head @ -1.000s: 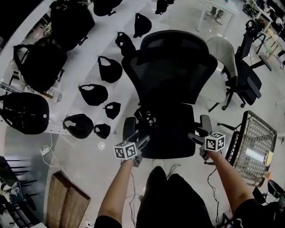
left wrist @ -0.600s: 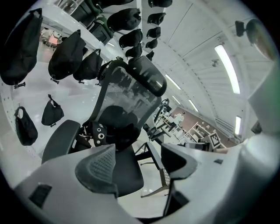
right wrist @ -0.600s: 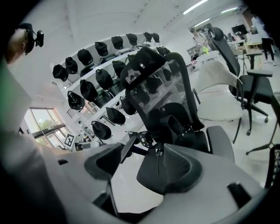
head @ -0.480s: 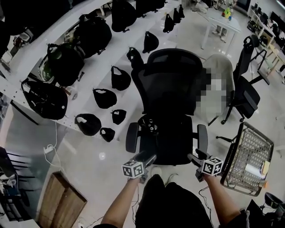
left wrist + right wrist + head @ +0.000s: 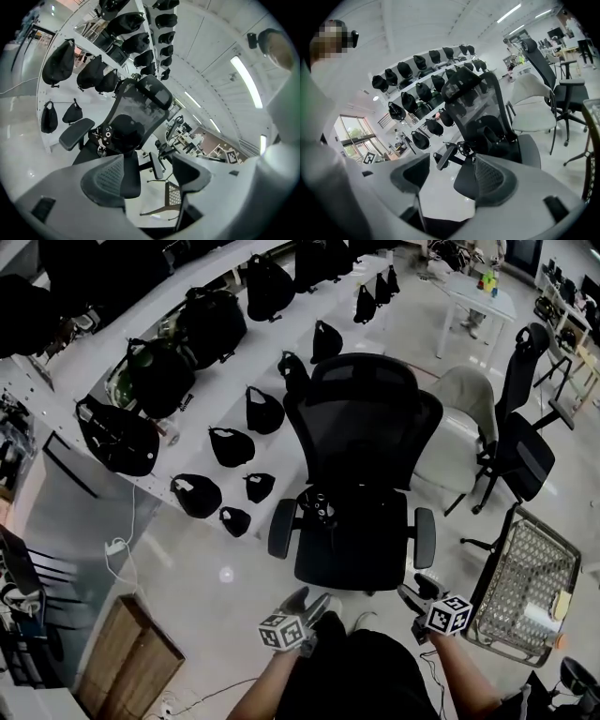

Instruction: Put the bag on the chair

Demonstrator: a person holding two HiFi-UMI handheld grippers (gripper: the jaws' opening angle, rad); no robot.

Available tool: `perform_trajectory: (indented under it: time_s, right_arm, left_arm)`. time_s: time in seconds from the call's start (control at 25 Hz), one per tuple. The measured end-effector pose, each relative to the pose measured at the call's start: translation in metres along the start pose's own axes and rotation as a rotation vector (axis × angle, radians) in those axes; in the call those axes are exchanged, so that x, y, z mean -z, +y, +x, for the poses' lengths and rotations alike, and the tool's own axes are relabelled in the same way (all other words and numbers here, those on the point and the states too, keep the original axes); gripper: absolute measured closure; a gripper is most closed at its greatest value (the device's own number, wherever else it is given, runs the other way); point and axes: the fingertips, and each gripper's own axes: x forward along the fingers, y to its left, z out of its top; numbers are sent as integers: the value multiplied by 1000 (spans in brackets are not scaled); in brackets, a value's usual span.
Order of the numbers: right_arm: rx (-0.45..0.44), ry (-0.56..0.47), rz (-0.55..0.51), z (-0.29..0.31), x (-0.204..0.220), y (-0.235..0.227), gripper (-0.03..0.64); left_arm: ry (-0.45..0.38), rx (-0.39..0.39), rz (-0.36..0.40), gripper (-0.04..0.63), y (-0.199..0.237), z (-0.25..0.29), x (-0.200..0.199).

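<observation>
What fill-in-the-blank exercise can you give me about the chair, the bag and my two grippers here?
1. The small black bag lies on the ____ of the black mesh office chair.
2. The fingers of the left gripper and the right gripper stand ____, with nothing between them.
3. In the head view, the metal wire basket stands on the floor to the ____ of that chair.

Missing words: seat; apart; right.

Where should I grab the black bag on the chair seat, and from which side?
Probably the strap end with metal rings, which sticks out of the bag toward one armrest. Come from the front and above: the backrest blocks the rear, and an armrest flanks each side.
</observation>
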Motion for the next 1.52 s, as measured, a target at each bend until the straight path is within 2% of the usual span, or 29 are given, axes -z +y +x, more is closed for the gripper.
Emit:
perform_trajectory:
  time_s: [0.2, 0.4, 0.52, 0.68, 0.84, 0.96, 1.04, 1.12, 1.24, 1.52]
  right_arm:
    - [-28, -5, -32, -19, 1, 3, 330]
    - [-32, -74, 31, -41, -23, 28, 333]
    - [-25, -109, 4, -55, -43, 44, 341]
    - [20, -205, -28, -65, -76, 61, 416]
    - [60, -244, -92, -71, -95, 85, 476]
    - [54, -282, -96, -77, -111, 107, 522]
    - [48, -308, -133, -77, -119, 122, 554]
    - [56, -316, -187, -75, -125, 133, 580]
    - [80, -314, -248, -68, -132, 140, 617]
    - [144, -318, -344, -54, -131, 141, 617]
  left_arm:
    - [0, 18, 42, 293, -42, 0, 21]
    - [-24, 17, 141, 293, -74, -5, -3]
    - [-52, 76, 175, 307, -103, -1, -22]
    - [-120, 187, 242, 359, -139, -11, -57]
    - [-198, 183, 337, 482, -149, -31, -89]
    - [-204, 187, 417, 519, -158, -40, -101]
    - [-197, 155, 490, 562, -159, -47, -106]
    - [-197, 139, 534, 572, -160, -54, -110]
    - [-220, 155, 476, 575, -157, -62, -120]
    - [-279, 10, 473, 580, -131, -79, -139]
